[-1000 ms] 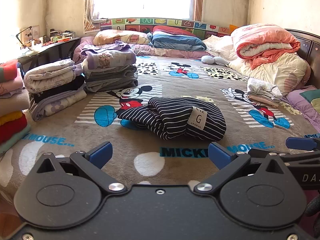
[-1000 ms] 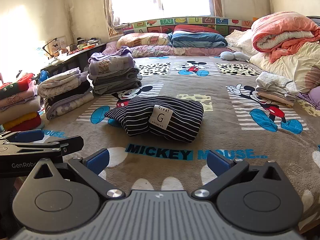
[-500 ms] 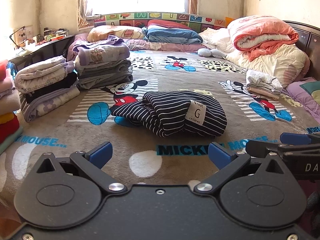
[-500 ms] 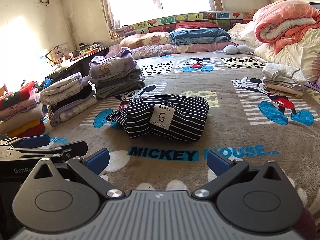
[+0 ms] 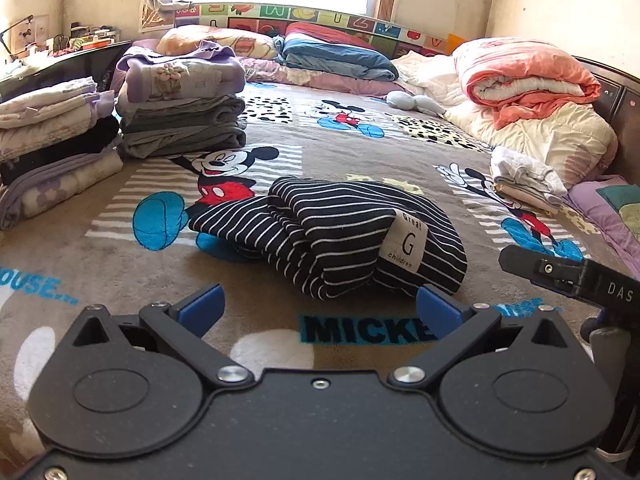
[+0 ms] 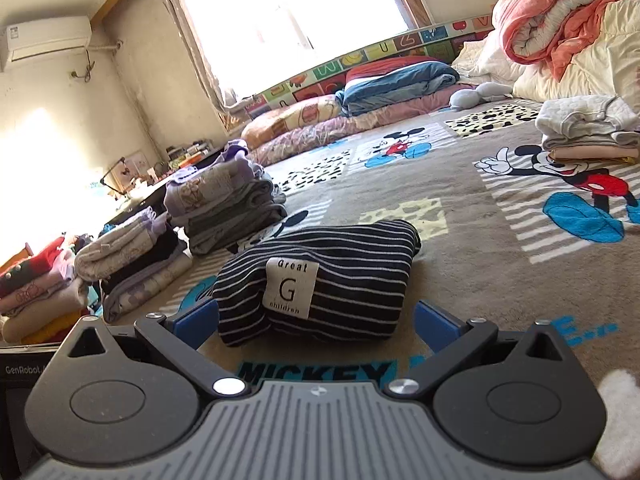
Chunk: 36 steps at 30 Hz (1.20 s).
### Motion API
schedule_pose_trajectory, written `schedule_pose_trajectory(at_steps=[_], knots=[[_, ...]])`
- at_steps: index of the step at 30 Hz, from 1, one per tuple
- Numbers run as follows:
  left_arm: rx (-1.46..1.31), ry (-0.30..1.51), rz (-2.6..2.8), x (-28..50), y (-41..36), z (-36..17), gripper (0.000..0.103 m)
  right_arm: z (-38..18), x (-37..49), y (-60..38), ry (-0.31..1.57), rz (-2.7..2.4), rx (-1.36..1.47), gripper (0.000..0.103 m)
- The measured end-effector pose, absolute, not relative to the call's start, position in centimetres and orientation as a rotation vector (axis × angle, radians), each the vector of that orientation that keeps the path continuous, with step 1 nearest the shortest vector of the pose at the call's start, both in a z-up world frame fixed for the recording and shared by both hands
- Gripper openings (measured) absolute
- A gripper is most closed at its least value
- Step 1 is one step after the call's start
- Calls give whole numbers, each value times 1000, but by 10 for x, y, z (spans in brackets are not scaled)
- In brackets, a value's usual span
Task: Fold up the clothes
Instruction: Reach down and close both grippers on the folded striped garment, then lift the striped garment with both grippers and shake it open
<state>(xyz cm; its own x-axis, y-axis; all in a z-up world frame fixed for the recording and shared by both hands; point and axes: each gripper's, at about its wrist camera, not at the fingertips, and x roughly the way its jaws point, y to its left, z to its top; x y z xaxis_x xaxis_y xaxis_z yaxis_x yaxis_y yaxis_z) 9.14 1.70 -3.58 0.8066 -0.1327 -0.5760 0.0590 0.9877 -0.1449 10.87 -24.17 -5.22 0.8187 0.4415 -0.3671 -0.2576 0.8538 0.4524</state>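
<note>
A folded black garment with thin white stripes [image 5: 340, 236] [image 6: 320, 280] lies on the Mickey Mouse blanket [image 5: 100, 264] [image 6: 500, 248], a white "Great G children" label [image 5: 406, 242] [image 6: 290, 286] on its near side. My left gripper [image 5: 318, 308] is open just short of the garment's near edge, nothing between its blue pads. My right gripper [image 6: 316, 320] is open and low, with the garment's near end just ahead of and between its blue pads; contact is not clear. In the left wrist view the right gripper [image 5: 568, 276] shows at the right edge.
Stacks of folded clothes [image 5: 180, 108] [image 6: 224, 204] stand at the left, more [image 5: 52, 140] [image 6: 132, 256] nearer the bed edge. A small folded pile [image 5: 524, 180] [image 6: 588, 132] lies at the right. Pillows [image 5: 332, 56] and an orange quilt [image 5: 524, 76] fill the far side.
Both grippers have moved forward and lower toward the striped garment. The right gripper has tilted and come close to its labelled end. The garment has not moved.
</note>
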Motion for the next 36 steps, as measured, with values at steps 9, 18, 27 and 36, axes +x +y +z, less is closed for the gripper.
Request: schedule_pose_trajectory(at_steps=[9,18,27,36], knots=[[-171,666,-165,149,25,-50,103,-80,174,-260,511,457,515,103],[-197,637,-188,210,33,-49,102,-114,238,-284,564,479,675,103],[-249,654,-281,253,40,-70,77,-132,282,-279,591,576,745,76],[-244,596,-345,241,38,-70,35,-129,279,-275,534,620,725,41]])
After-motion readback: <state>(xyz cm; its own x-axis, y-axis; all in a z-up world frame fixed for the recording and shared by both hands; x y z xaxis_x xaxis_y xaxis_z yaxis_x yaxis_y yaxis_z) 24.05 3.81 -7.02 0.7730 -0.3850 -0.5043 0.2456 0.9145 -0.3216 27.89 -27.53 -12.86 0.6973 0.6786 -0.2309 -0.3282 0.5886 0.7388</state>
